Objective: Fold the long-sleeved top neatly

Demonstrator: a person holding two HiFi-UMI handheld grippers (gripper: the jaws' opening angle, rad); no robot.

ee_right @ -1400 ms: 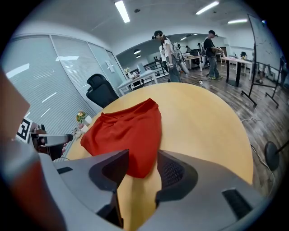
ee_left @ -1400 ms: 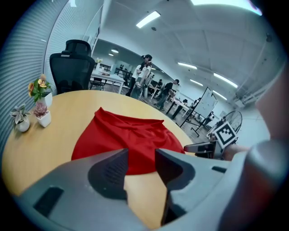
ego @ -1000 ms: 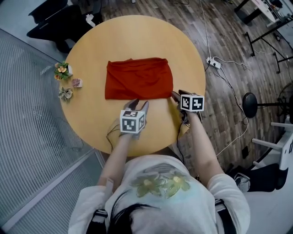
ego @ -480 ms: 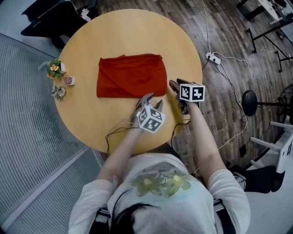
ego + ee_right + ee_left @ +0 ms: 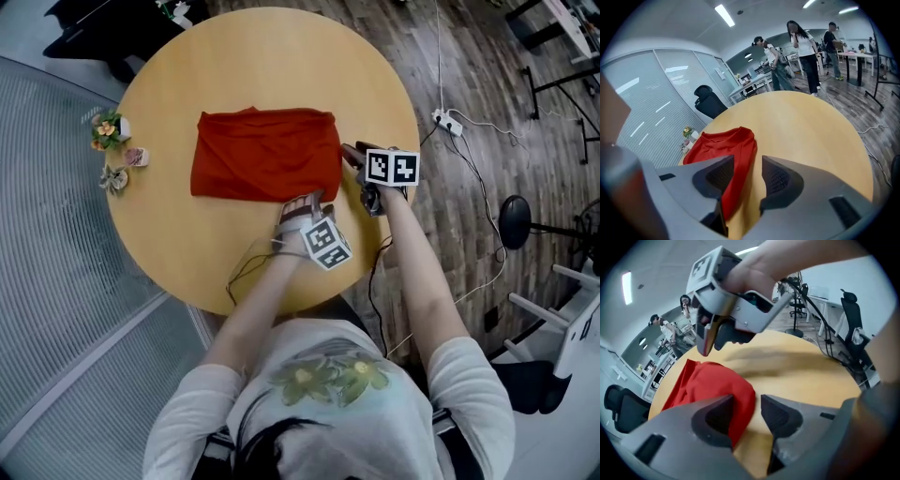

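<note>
The left claw (image 5: 300,208), released and empty, has rolled and slid to the top's (image 5: 265,153) 5 o'clock corner. The right claw (image 5: 352,154), also released, has shifted to its 3 o'clock edge. The top lies folded mid-table (image 5: 272,56), so a fold from the right edge looks next.

the long-sleeved top (image 5: 264,155) is laid folded on the table (image 5: 272,56), near the middle and somewhat toward the left. three small ornaments (image 5: 114,155) are set at the table's left rim, well apart from the top. the left gripper (image 5: 300,204) is held at the top's near edge, close to its near right corner. the right gripper (image 5: 350,153) is held just beside the top's right edge, farther back than the left gripper and to its right. a power strip (image 5: 448,121) is seen on the floor (image 5: 487,75), right of the table.
</note>
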